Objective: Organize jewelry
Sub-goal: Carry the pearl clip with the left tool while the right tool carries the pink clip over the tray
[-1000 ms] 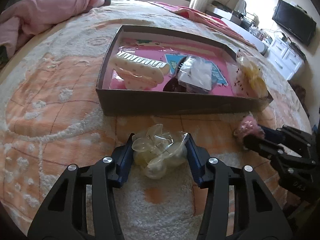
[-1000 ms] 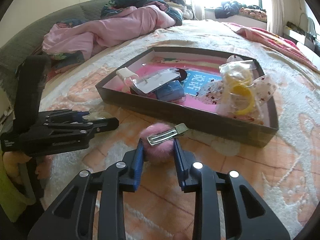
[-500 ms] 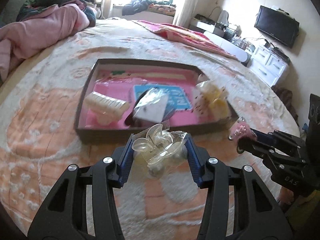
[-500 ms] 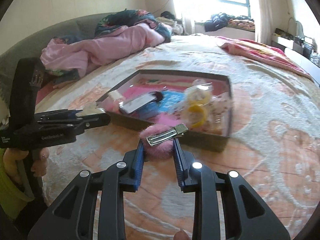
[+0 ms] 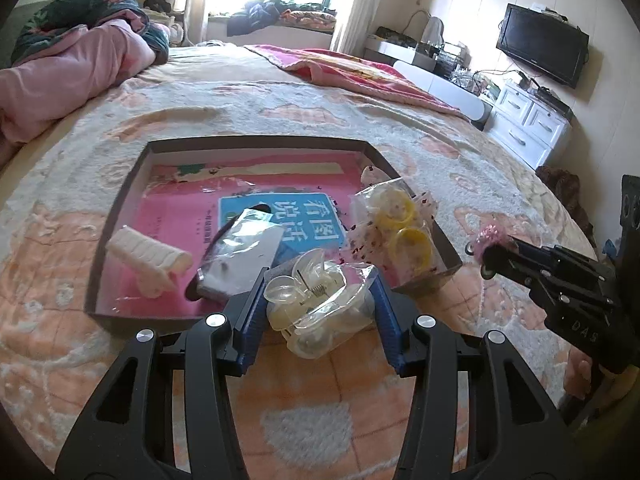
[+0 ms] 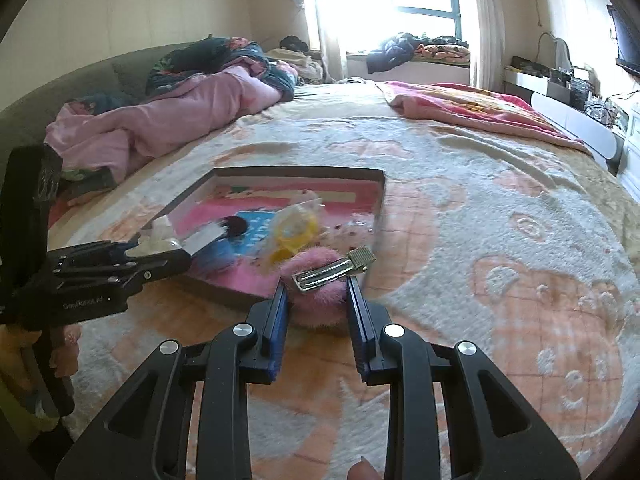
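My left gripper (image 5: 318,304) is shut on a clear plastic bag with a pale claw hair clip (image 5: 316,300) inside, held above the bed near the front wall of the dark shallow box (image 5: 120,208). My right gripper (image 6: 316,300) is shut on a fluffy pink pom-pom hair clip (image 6: 320,280) with a metal clasp on top, at the box's near right corner (image 6: 382,184). Each gripper shows in the other's view: the right gripper (image 5: 492,250) with the pink clip at right, the left gripper (image 6: 160,256) at left. In the box lie a white claw clip (image 5: 148,254), a bagged dark item (image 5: 240,256) and bagged yellow rings (image 5: 404,228).
The box rests on a peach and cream patterned blanket (image 5: 280,420) that covers a large bed. A pink quilt (image 6: 168,120) is heaped at the far left. A pink blanket (image 5: 352,72) lies at the far side. White drawers (image 5: 528,120) and a television (image 5: 542,50) stand to the right.
Both grippers have risen and moved toward the box with their clips still held. The box now sits lower and smaller in both views, and more of the room shows.
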### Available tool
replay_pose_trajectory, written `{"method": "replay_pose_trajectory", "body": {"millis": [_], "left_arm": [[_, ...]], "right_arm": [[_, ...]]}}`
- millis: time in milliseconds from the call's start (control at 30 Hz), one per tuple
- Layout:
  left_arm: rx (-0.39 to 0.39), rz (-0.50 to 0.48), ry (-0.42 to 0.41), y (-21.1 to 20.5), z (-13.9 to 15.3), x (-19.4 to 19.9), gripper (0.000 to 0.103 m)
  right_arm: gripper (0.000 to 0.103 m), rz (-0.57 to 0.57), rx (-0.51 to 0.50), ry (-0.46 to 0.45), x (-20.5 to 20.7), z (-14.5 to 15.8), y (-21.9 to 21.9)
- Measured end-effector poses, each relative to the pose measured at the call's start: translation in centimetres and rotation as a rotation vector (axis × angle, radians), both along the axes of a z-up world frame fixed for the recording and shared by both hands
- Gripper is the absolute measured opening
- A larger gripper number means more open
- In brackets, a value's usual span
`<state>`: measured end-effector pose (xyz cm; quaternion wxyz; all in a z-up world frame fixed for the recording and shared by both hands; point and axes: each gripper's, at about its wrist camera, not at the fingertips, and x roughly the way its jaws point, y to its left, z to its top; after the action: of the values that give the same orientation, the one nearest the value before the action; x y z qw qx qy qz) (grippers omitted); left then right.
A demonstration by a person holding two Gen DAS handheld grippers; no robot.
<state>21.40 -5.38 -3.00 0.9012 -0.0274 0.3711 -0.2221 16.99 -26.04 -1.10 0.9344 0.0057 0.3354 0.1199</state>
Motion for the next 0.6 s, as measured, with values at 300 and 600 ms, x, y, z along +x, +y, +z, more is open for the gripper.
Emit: {"method": "replay_pose_trajectory", "body": {"millis": [300, 600], "left_arm": [[0.024, 0.003, 0.009, -1.7, -1.2, 1.9, 0.040], [0.039, 0.007, 0.021, -2.3, -2.2, 3.0, 0.040]], "right_arm": [[0.026, -0.011, -0.003, 0.024, 2.1, -1.1, -0.9], [0.026, 0.015, -0.025, 0.038, 3.9, -2.0, -0.3]]}}
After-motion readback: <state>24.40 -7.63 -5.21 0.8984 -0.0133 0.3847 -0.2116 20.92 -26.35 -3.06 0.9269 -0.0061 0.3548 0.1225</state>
